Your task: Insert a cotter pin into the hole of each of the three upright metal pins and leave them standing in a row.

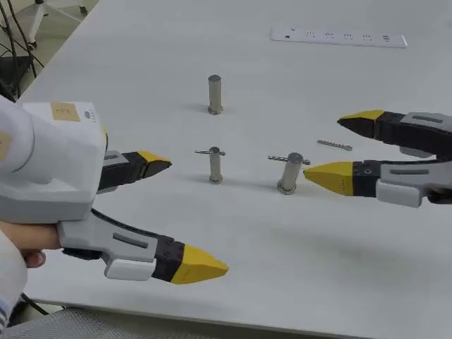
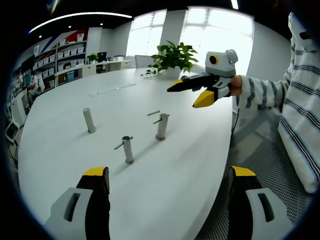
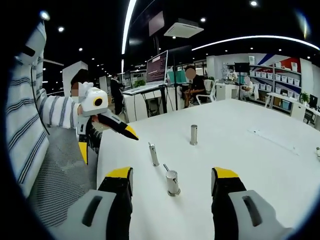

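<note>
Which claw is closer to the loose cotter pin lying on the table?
Right. The right claw hangs open just by the cotter pin. The left claw is open far off, past the front-left pin and front-right pin.

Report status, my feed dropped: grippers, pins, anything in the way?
Left gripper and right gripper open, empty. Middle pin and right pin fitted, far pin bare; spare cotter pin lying loose. Nothing in the way.

The left gripper (image 1: 183, 215) is held level, jaws spread wide, with the left hand (image 1: 32, 244) gripping its handle from below. The right gripper (image 1: 328, 147) points toward it, jaws likewise apart.
</note>
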### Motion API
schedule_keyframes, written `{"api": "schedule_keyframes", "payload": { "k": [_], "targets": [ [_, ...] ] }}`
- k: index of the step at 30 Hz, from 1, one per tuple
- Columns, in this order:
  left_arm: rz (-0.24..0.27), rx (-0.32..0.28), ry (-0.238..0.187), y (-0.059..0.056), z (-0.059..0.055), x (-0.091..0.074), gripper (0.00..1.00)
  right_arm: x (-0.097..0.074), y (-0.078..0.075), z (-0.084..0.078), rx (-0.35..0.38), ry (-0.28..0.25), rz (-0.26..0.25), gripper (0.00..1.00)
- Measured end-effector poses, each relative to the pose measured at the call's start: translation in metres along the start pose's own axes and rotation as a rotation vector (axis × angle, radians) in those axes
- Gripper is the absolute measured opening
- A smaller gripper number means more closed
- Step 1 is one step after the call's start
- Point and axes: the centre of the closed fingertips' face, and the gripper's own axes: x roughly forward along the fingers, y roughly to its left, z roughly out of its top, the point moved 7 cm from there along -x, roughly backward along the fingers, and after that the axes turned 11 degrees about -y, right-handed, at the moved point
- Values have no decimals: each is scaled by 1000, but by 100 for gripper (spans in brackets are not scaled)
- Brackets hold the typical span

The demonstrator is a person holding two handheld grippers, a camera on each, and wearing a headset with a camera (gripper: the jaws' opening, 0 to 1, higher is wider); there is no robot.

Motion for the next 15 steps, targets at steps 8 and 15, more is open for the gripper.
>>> {"api": "schedule_keyframes", "payload": {
  "k": [8,15],
  "targets": [
    [33,6,-29,7,11,-8,99,-38,1,6,49,-49,-136,66],
    [73,9,-68,17,23,-16,99,-60,3,0,99,-71,-240,76]
  ]
}}
